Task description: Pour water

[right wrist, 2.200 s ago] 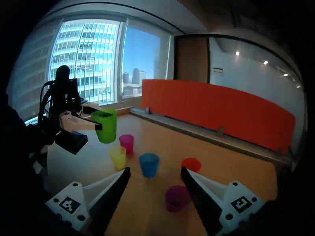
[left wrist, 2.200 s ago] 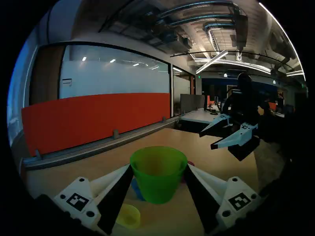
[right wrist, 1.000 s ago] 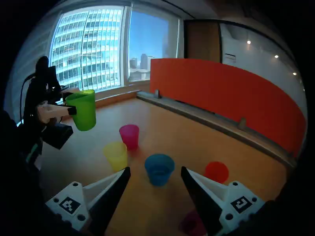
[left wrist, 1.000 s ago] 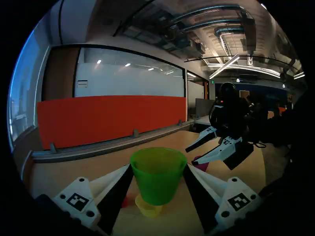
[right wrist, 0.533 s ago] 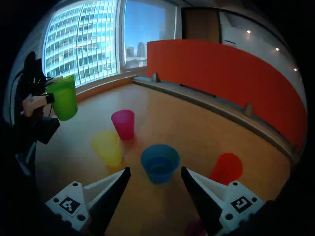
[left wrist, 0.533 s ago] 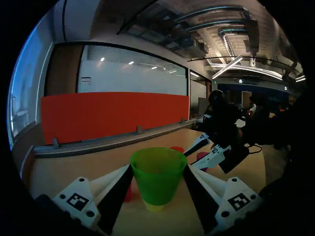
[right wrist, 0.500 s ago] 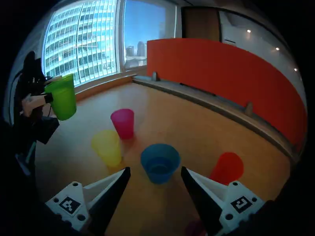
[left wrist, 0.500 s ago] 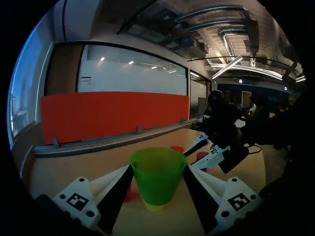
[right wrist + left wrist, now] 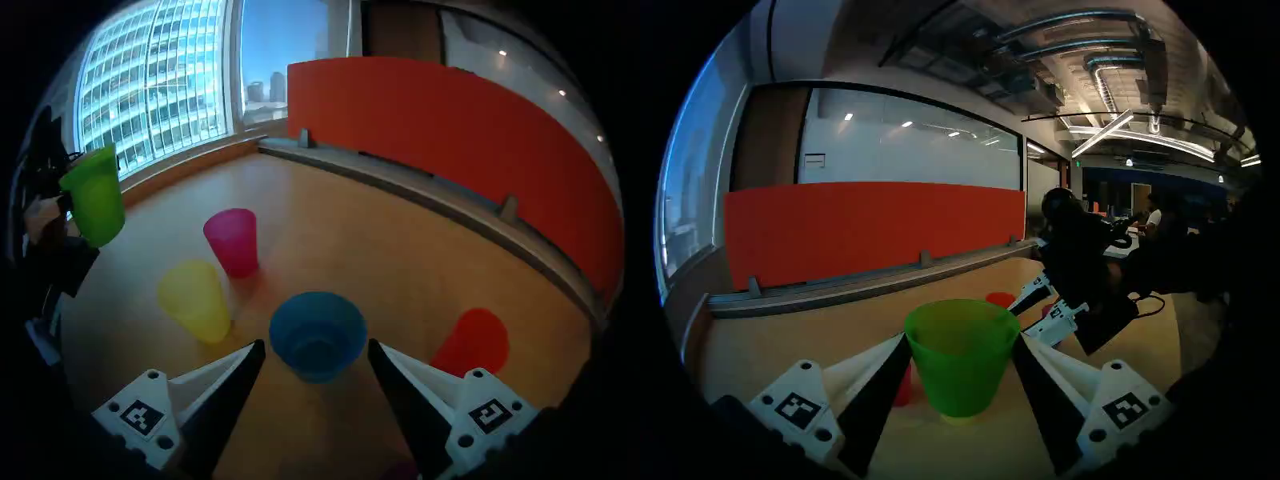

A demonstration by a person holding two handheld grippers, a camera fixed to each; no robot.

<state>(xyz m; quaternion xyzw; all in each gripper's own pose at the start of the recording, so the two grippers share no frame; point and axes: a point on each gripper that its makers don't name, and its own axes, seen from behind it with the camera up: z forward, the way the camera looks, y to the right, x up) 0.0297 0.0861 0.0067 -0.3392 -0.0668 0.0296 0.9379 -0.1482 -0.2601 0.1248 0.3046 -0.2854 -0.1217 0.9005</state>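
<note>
**Status: left tool clamped on the green cup, right tool open at the blue cup**

**Left gripper view.** I read the left gripper (image 9: 961,342) as clamped on the green cup (image 9: 962,376). Both fingers press its sides just below the rim. The cup is upright, mouth up, and is carried above the table (image 9: 784,344). I cannot tell whether it holds water. Farther off to the right, the right gripper (image 9: 1032,314) hangs over the table with its fingers apart. A red cup (image 9: 1000,299) stands just beside its tips. An orange partition (image 9: 872,228) runs along the far edge of the table.

**Right gripper view.** The right gripper's jaws stand wide and hold nothing.
- The blue cup (image 9: 318,336) stands on the table, mouth up, between and just ahead of the two fingertips. A thin gap shows on each side, so I read no contact. I cannot tell what it contains.
- The yellow cup (image 9: 194,300) stands near the blue cup, to its left.
- The pink cup (image 9: 232,242) stands just behind the yellow one.
- The red cup stands to the right, near the right finger.
- At the left edge, the left gripper holds the green cup in the air in front of the window (image 9: 152,88). It is well apart from the blue cup.
</note>
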